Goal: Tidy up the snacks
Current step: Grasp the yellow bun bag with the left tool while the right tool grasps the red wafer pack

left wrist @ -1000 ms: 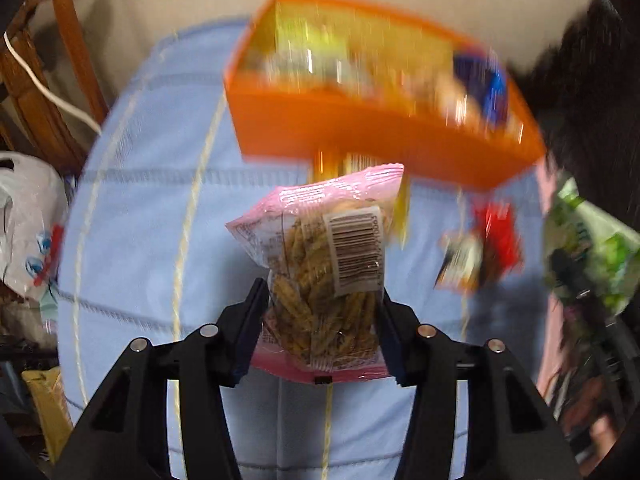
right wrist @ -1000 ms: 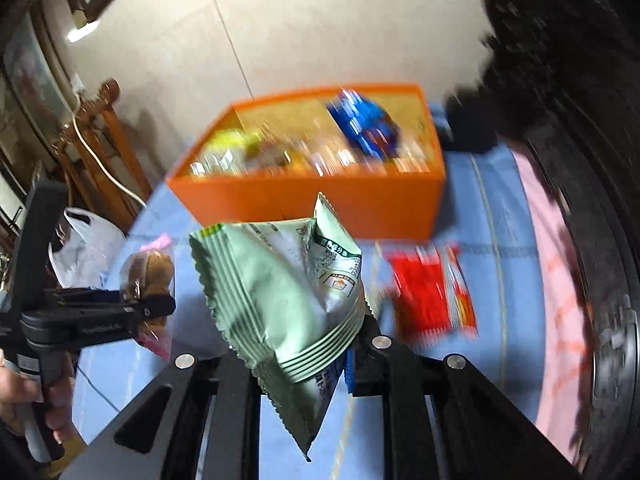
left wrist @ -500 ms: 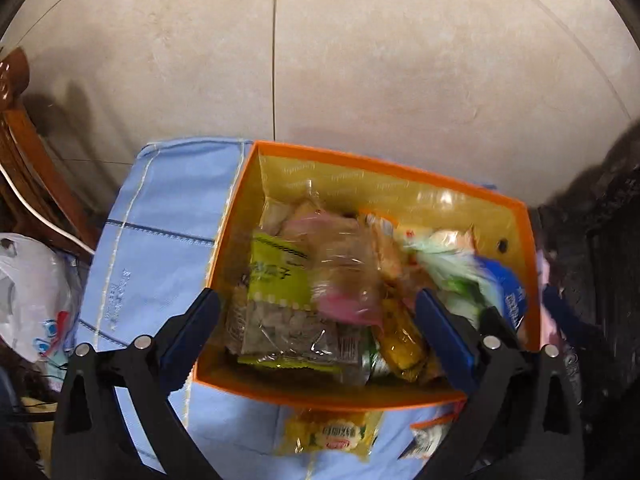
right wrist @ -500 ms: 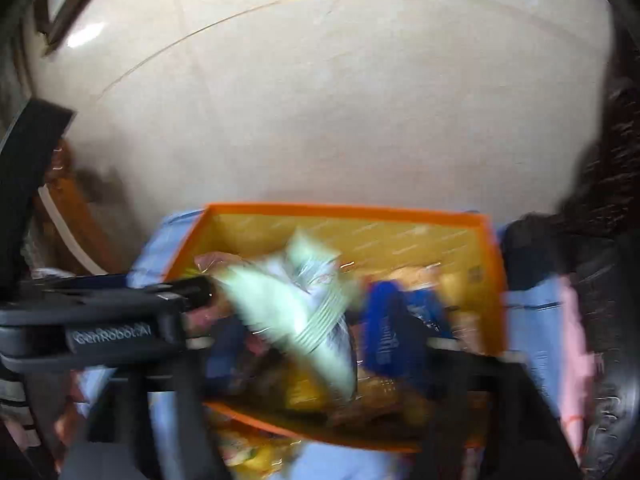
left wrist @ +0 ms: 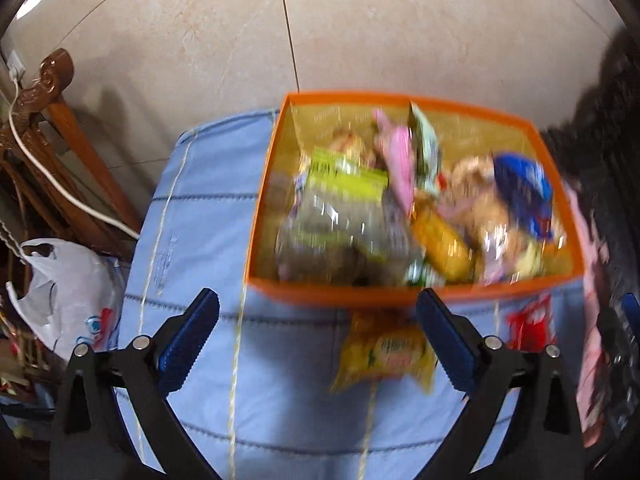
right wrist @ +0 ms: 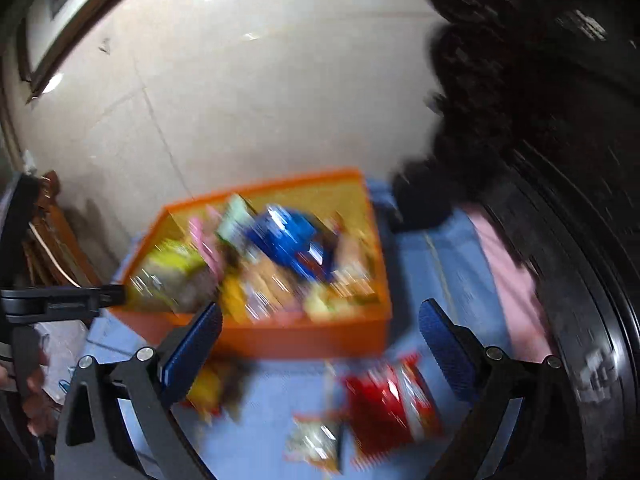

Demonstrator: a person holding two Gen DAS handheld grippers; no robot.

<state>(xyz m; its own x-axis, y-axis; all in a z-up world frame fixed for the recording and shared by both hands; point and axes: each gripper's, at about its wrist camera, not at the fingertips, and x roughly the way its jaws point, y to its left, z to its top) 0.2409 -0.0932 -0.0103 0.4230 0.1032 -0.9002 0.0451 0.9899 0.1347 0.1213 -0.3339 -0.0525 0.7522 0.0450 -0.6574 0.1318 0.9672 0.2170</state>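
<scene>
An orange bin (left wrist: 332, 294) full of snack bags stands on the blue cloth; it also shows in the right wrist view (right wrist: 304, 338). The pink bag (left wrist: 398, 160) and the pale green bag (left wrist: 426, 148) stand among the snacks inside. My left gripper (left wrist: 316, 344) is open and empty, just in front of the bin. My right gripper (right wrist: 320, 348) is open and empty, near the bin's front wall. A yellow bag (left wrist: 384, 354) lies on the cloth in front of the bin. A red bag (right wrist: 390, 400) and a small clear bag (right wrist: 316, 444) lie there too.
The blue cloth (left wrist: 200, 208) ends at the left, where a wooden chair (left wrist: 60, 120) and a white plastic bag (left wrist: 68, 292) stand. A dark furry mass (right wrist: 520, 120) and pink fabric (right wrist: 508, 276) fill the right side. Tiled floor lies beyond.
Both grippers carried their bags over the bin, opened and let them fall in. Both have since pulled back toward me, open and empty.
</scene>
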